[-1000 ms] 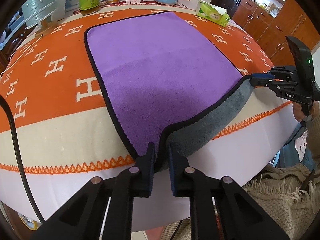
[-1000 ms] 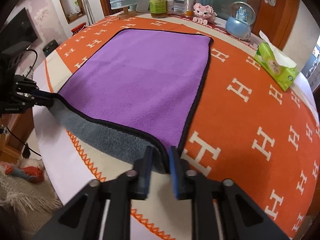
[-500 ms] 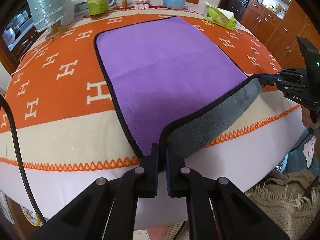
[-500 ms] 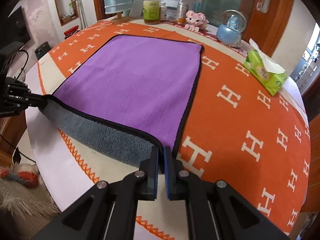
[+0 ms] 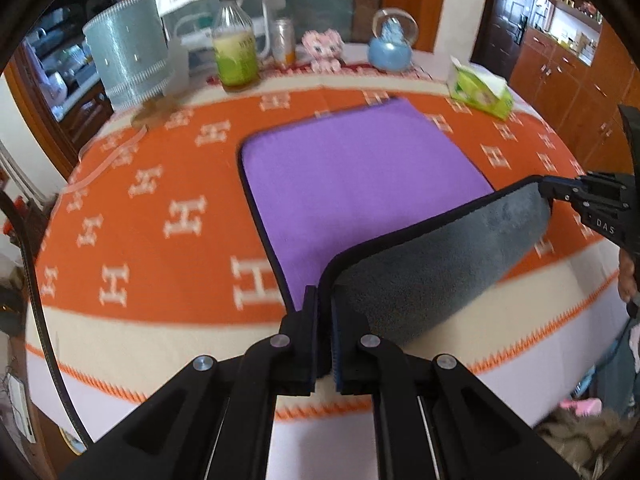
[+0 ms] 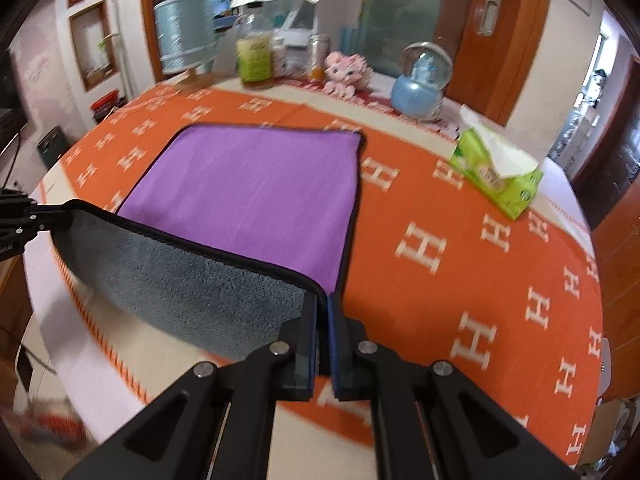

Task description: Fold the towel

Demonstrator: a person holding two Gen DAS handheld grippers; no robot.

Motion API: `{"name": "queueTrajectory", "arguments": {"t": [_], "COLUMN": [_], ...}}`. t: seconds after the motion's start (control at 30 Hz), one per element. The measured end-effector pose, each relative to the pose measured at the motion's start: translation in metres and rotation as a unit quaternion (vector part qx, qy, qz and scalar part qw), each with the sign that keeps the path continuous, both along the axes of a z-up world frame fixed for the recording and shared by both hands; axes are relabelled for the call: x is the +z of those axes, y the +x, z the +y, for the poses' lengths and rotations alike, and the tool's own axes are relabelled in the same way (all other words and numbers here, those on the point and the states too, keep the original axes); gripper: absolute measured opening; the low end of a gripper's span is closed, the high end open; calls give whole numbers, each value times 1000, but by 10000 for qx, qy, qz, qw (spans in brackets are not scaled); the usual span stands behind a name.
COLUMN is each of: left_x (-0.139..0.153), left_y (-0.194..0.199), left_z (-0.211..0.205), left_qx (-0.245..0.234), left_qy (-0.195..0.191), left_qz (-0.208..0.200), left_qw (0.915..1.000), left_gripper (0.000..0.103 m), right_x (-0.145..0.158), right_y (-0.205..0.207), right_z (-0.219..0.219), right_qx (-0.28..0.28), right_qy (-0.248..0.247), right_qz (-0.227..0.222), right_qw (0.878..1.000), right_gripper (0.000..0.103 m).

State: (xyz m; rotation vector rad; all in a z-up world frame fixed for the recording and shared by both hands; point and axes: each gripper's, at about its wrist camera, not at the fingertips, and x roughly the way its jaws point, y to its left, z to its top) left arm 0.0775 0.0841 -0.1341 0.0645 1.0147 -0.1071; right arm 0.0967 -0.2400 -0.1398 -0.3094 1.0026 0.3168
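A purple towel (image 5: 360, 184) with a grey underside lies on the tabletop (image 5: 160, 248), its near edge lifted off an orange cloth (image 6: 460, 240) patterned with white "H" letters. The left gripper (image 5: 325, 320) and right gripper (image 6: 323, 320) each pinch a near corner, that edge stretched between them. "DAS" is printed on the right gripper's body.

Left gripper (image 5: 325, 312) and right gripper (image 6: 322, 314) are both clamping tight, raised side by side, fingers pointing forward.

The words on the bottle (image 5: 235, 53) are too blurry to read. The towel's (image 6: 256, 196) lifted gray flap hides the tablecloth (image 6: 460, 240) under it.
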Motion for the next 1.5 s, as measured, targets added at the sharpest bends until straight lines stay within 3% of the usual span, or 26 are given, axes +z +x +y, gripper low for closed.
{"name": "queueTrajectory", "arguments": {"t": [0.27,0.5,0.87,1.33,1.47,1.5], "left_x": [12,8,-17,-57,-64,-65], "left_y": [63,107,162,200,204,204], "left_z": [12,30,43,48,51,52], "left_qx": [377,777,1224,1531,1636,1691], "left_qy": [208,164,309,318,244,227], "left_qz": [-263,-316,-249,116,244,281], "left_qw": [9987,9963,9917,9876,9859,9849], "left_gripper": [4,4,4,4,9,19], "right_x": [20,16,-13,-52,-60,-61], "right_y": [59,110,171,205,209,209], "right_z": [21,42,61,73,73,73], "right_qx": [-360,-506,-813,-958,-1010,-1023], "right_qy": [-39,-202,-306,-621,-576,-555], "right_qz": [-426,-559,-472,-201,15,72], "right_qw": [9984,9970,9951,9933,9932,9932], "right_gripper": [5,5,5,5,9,11]}}
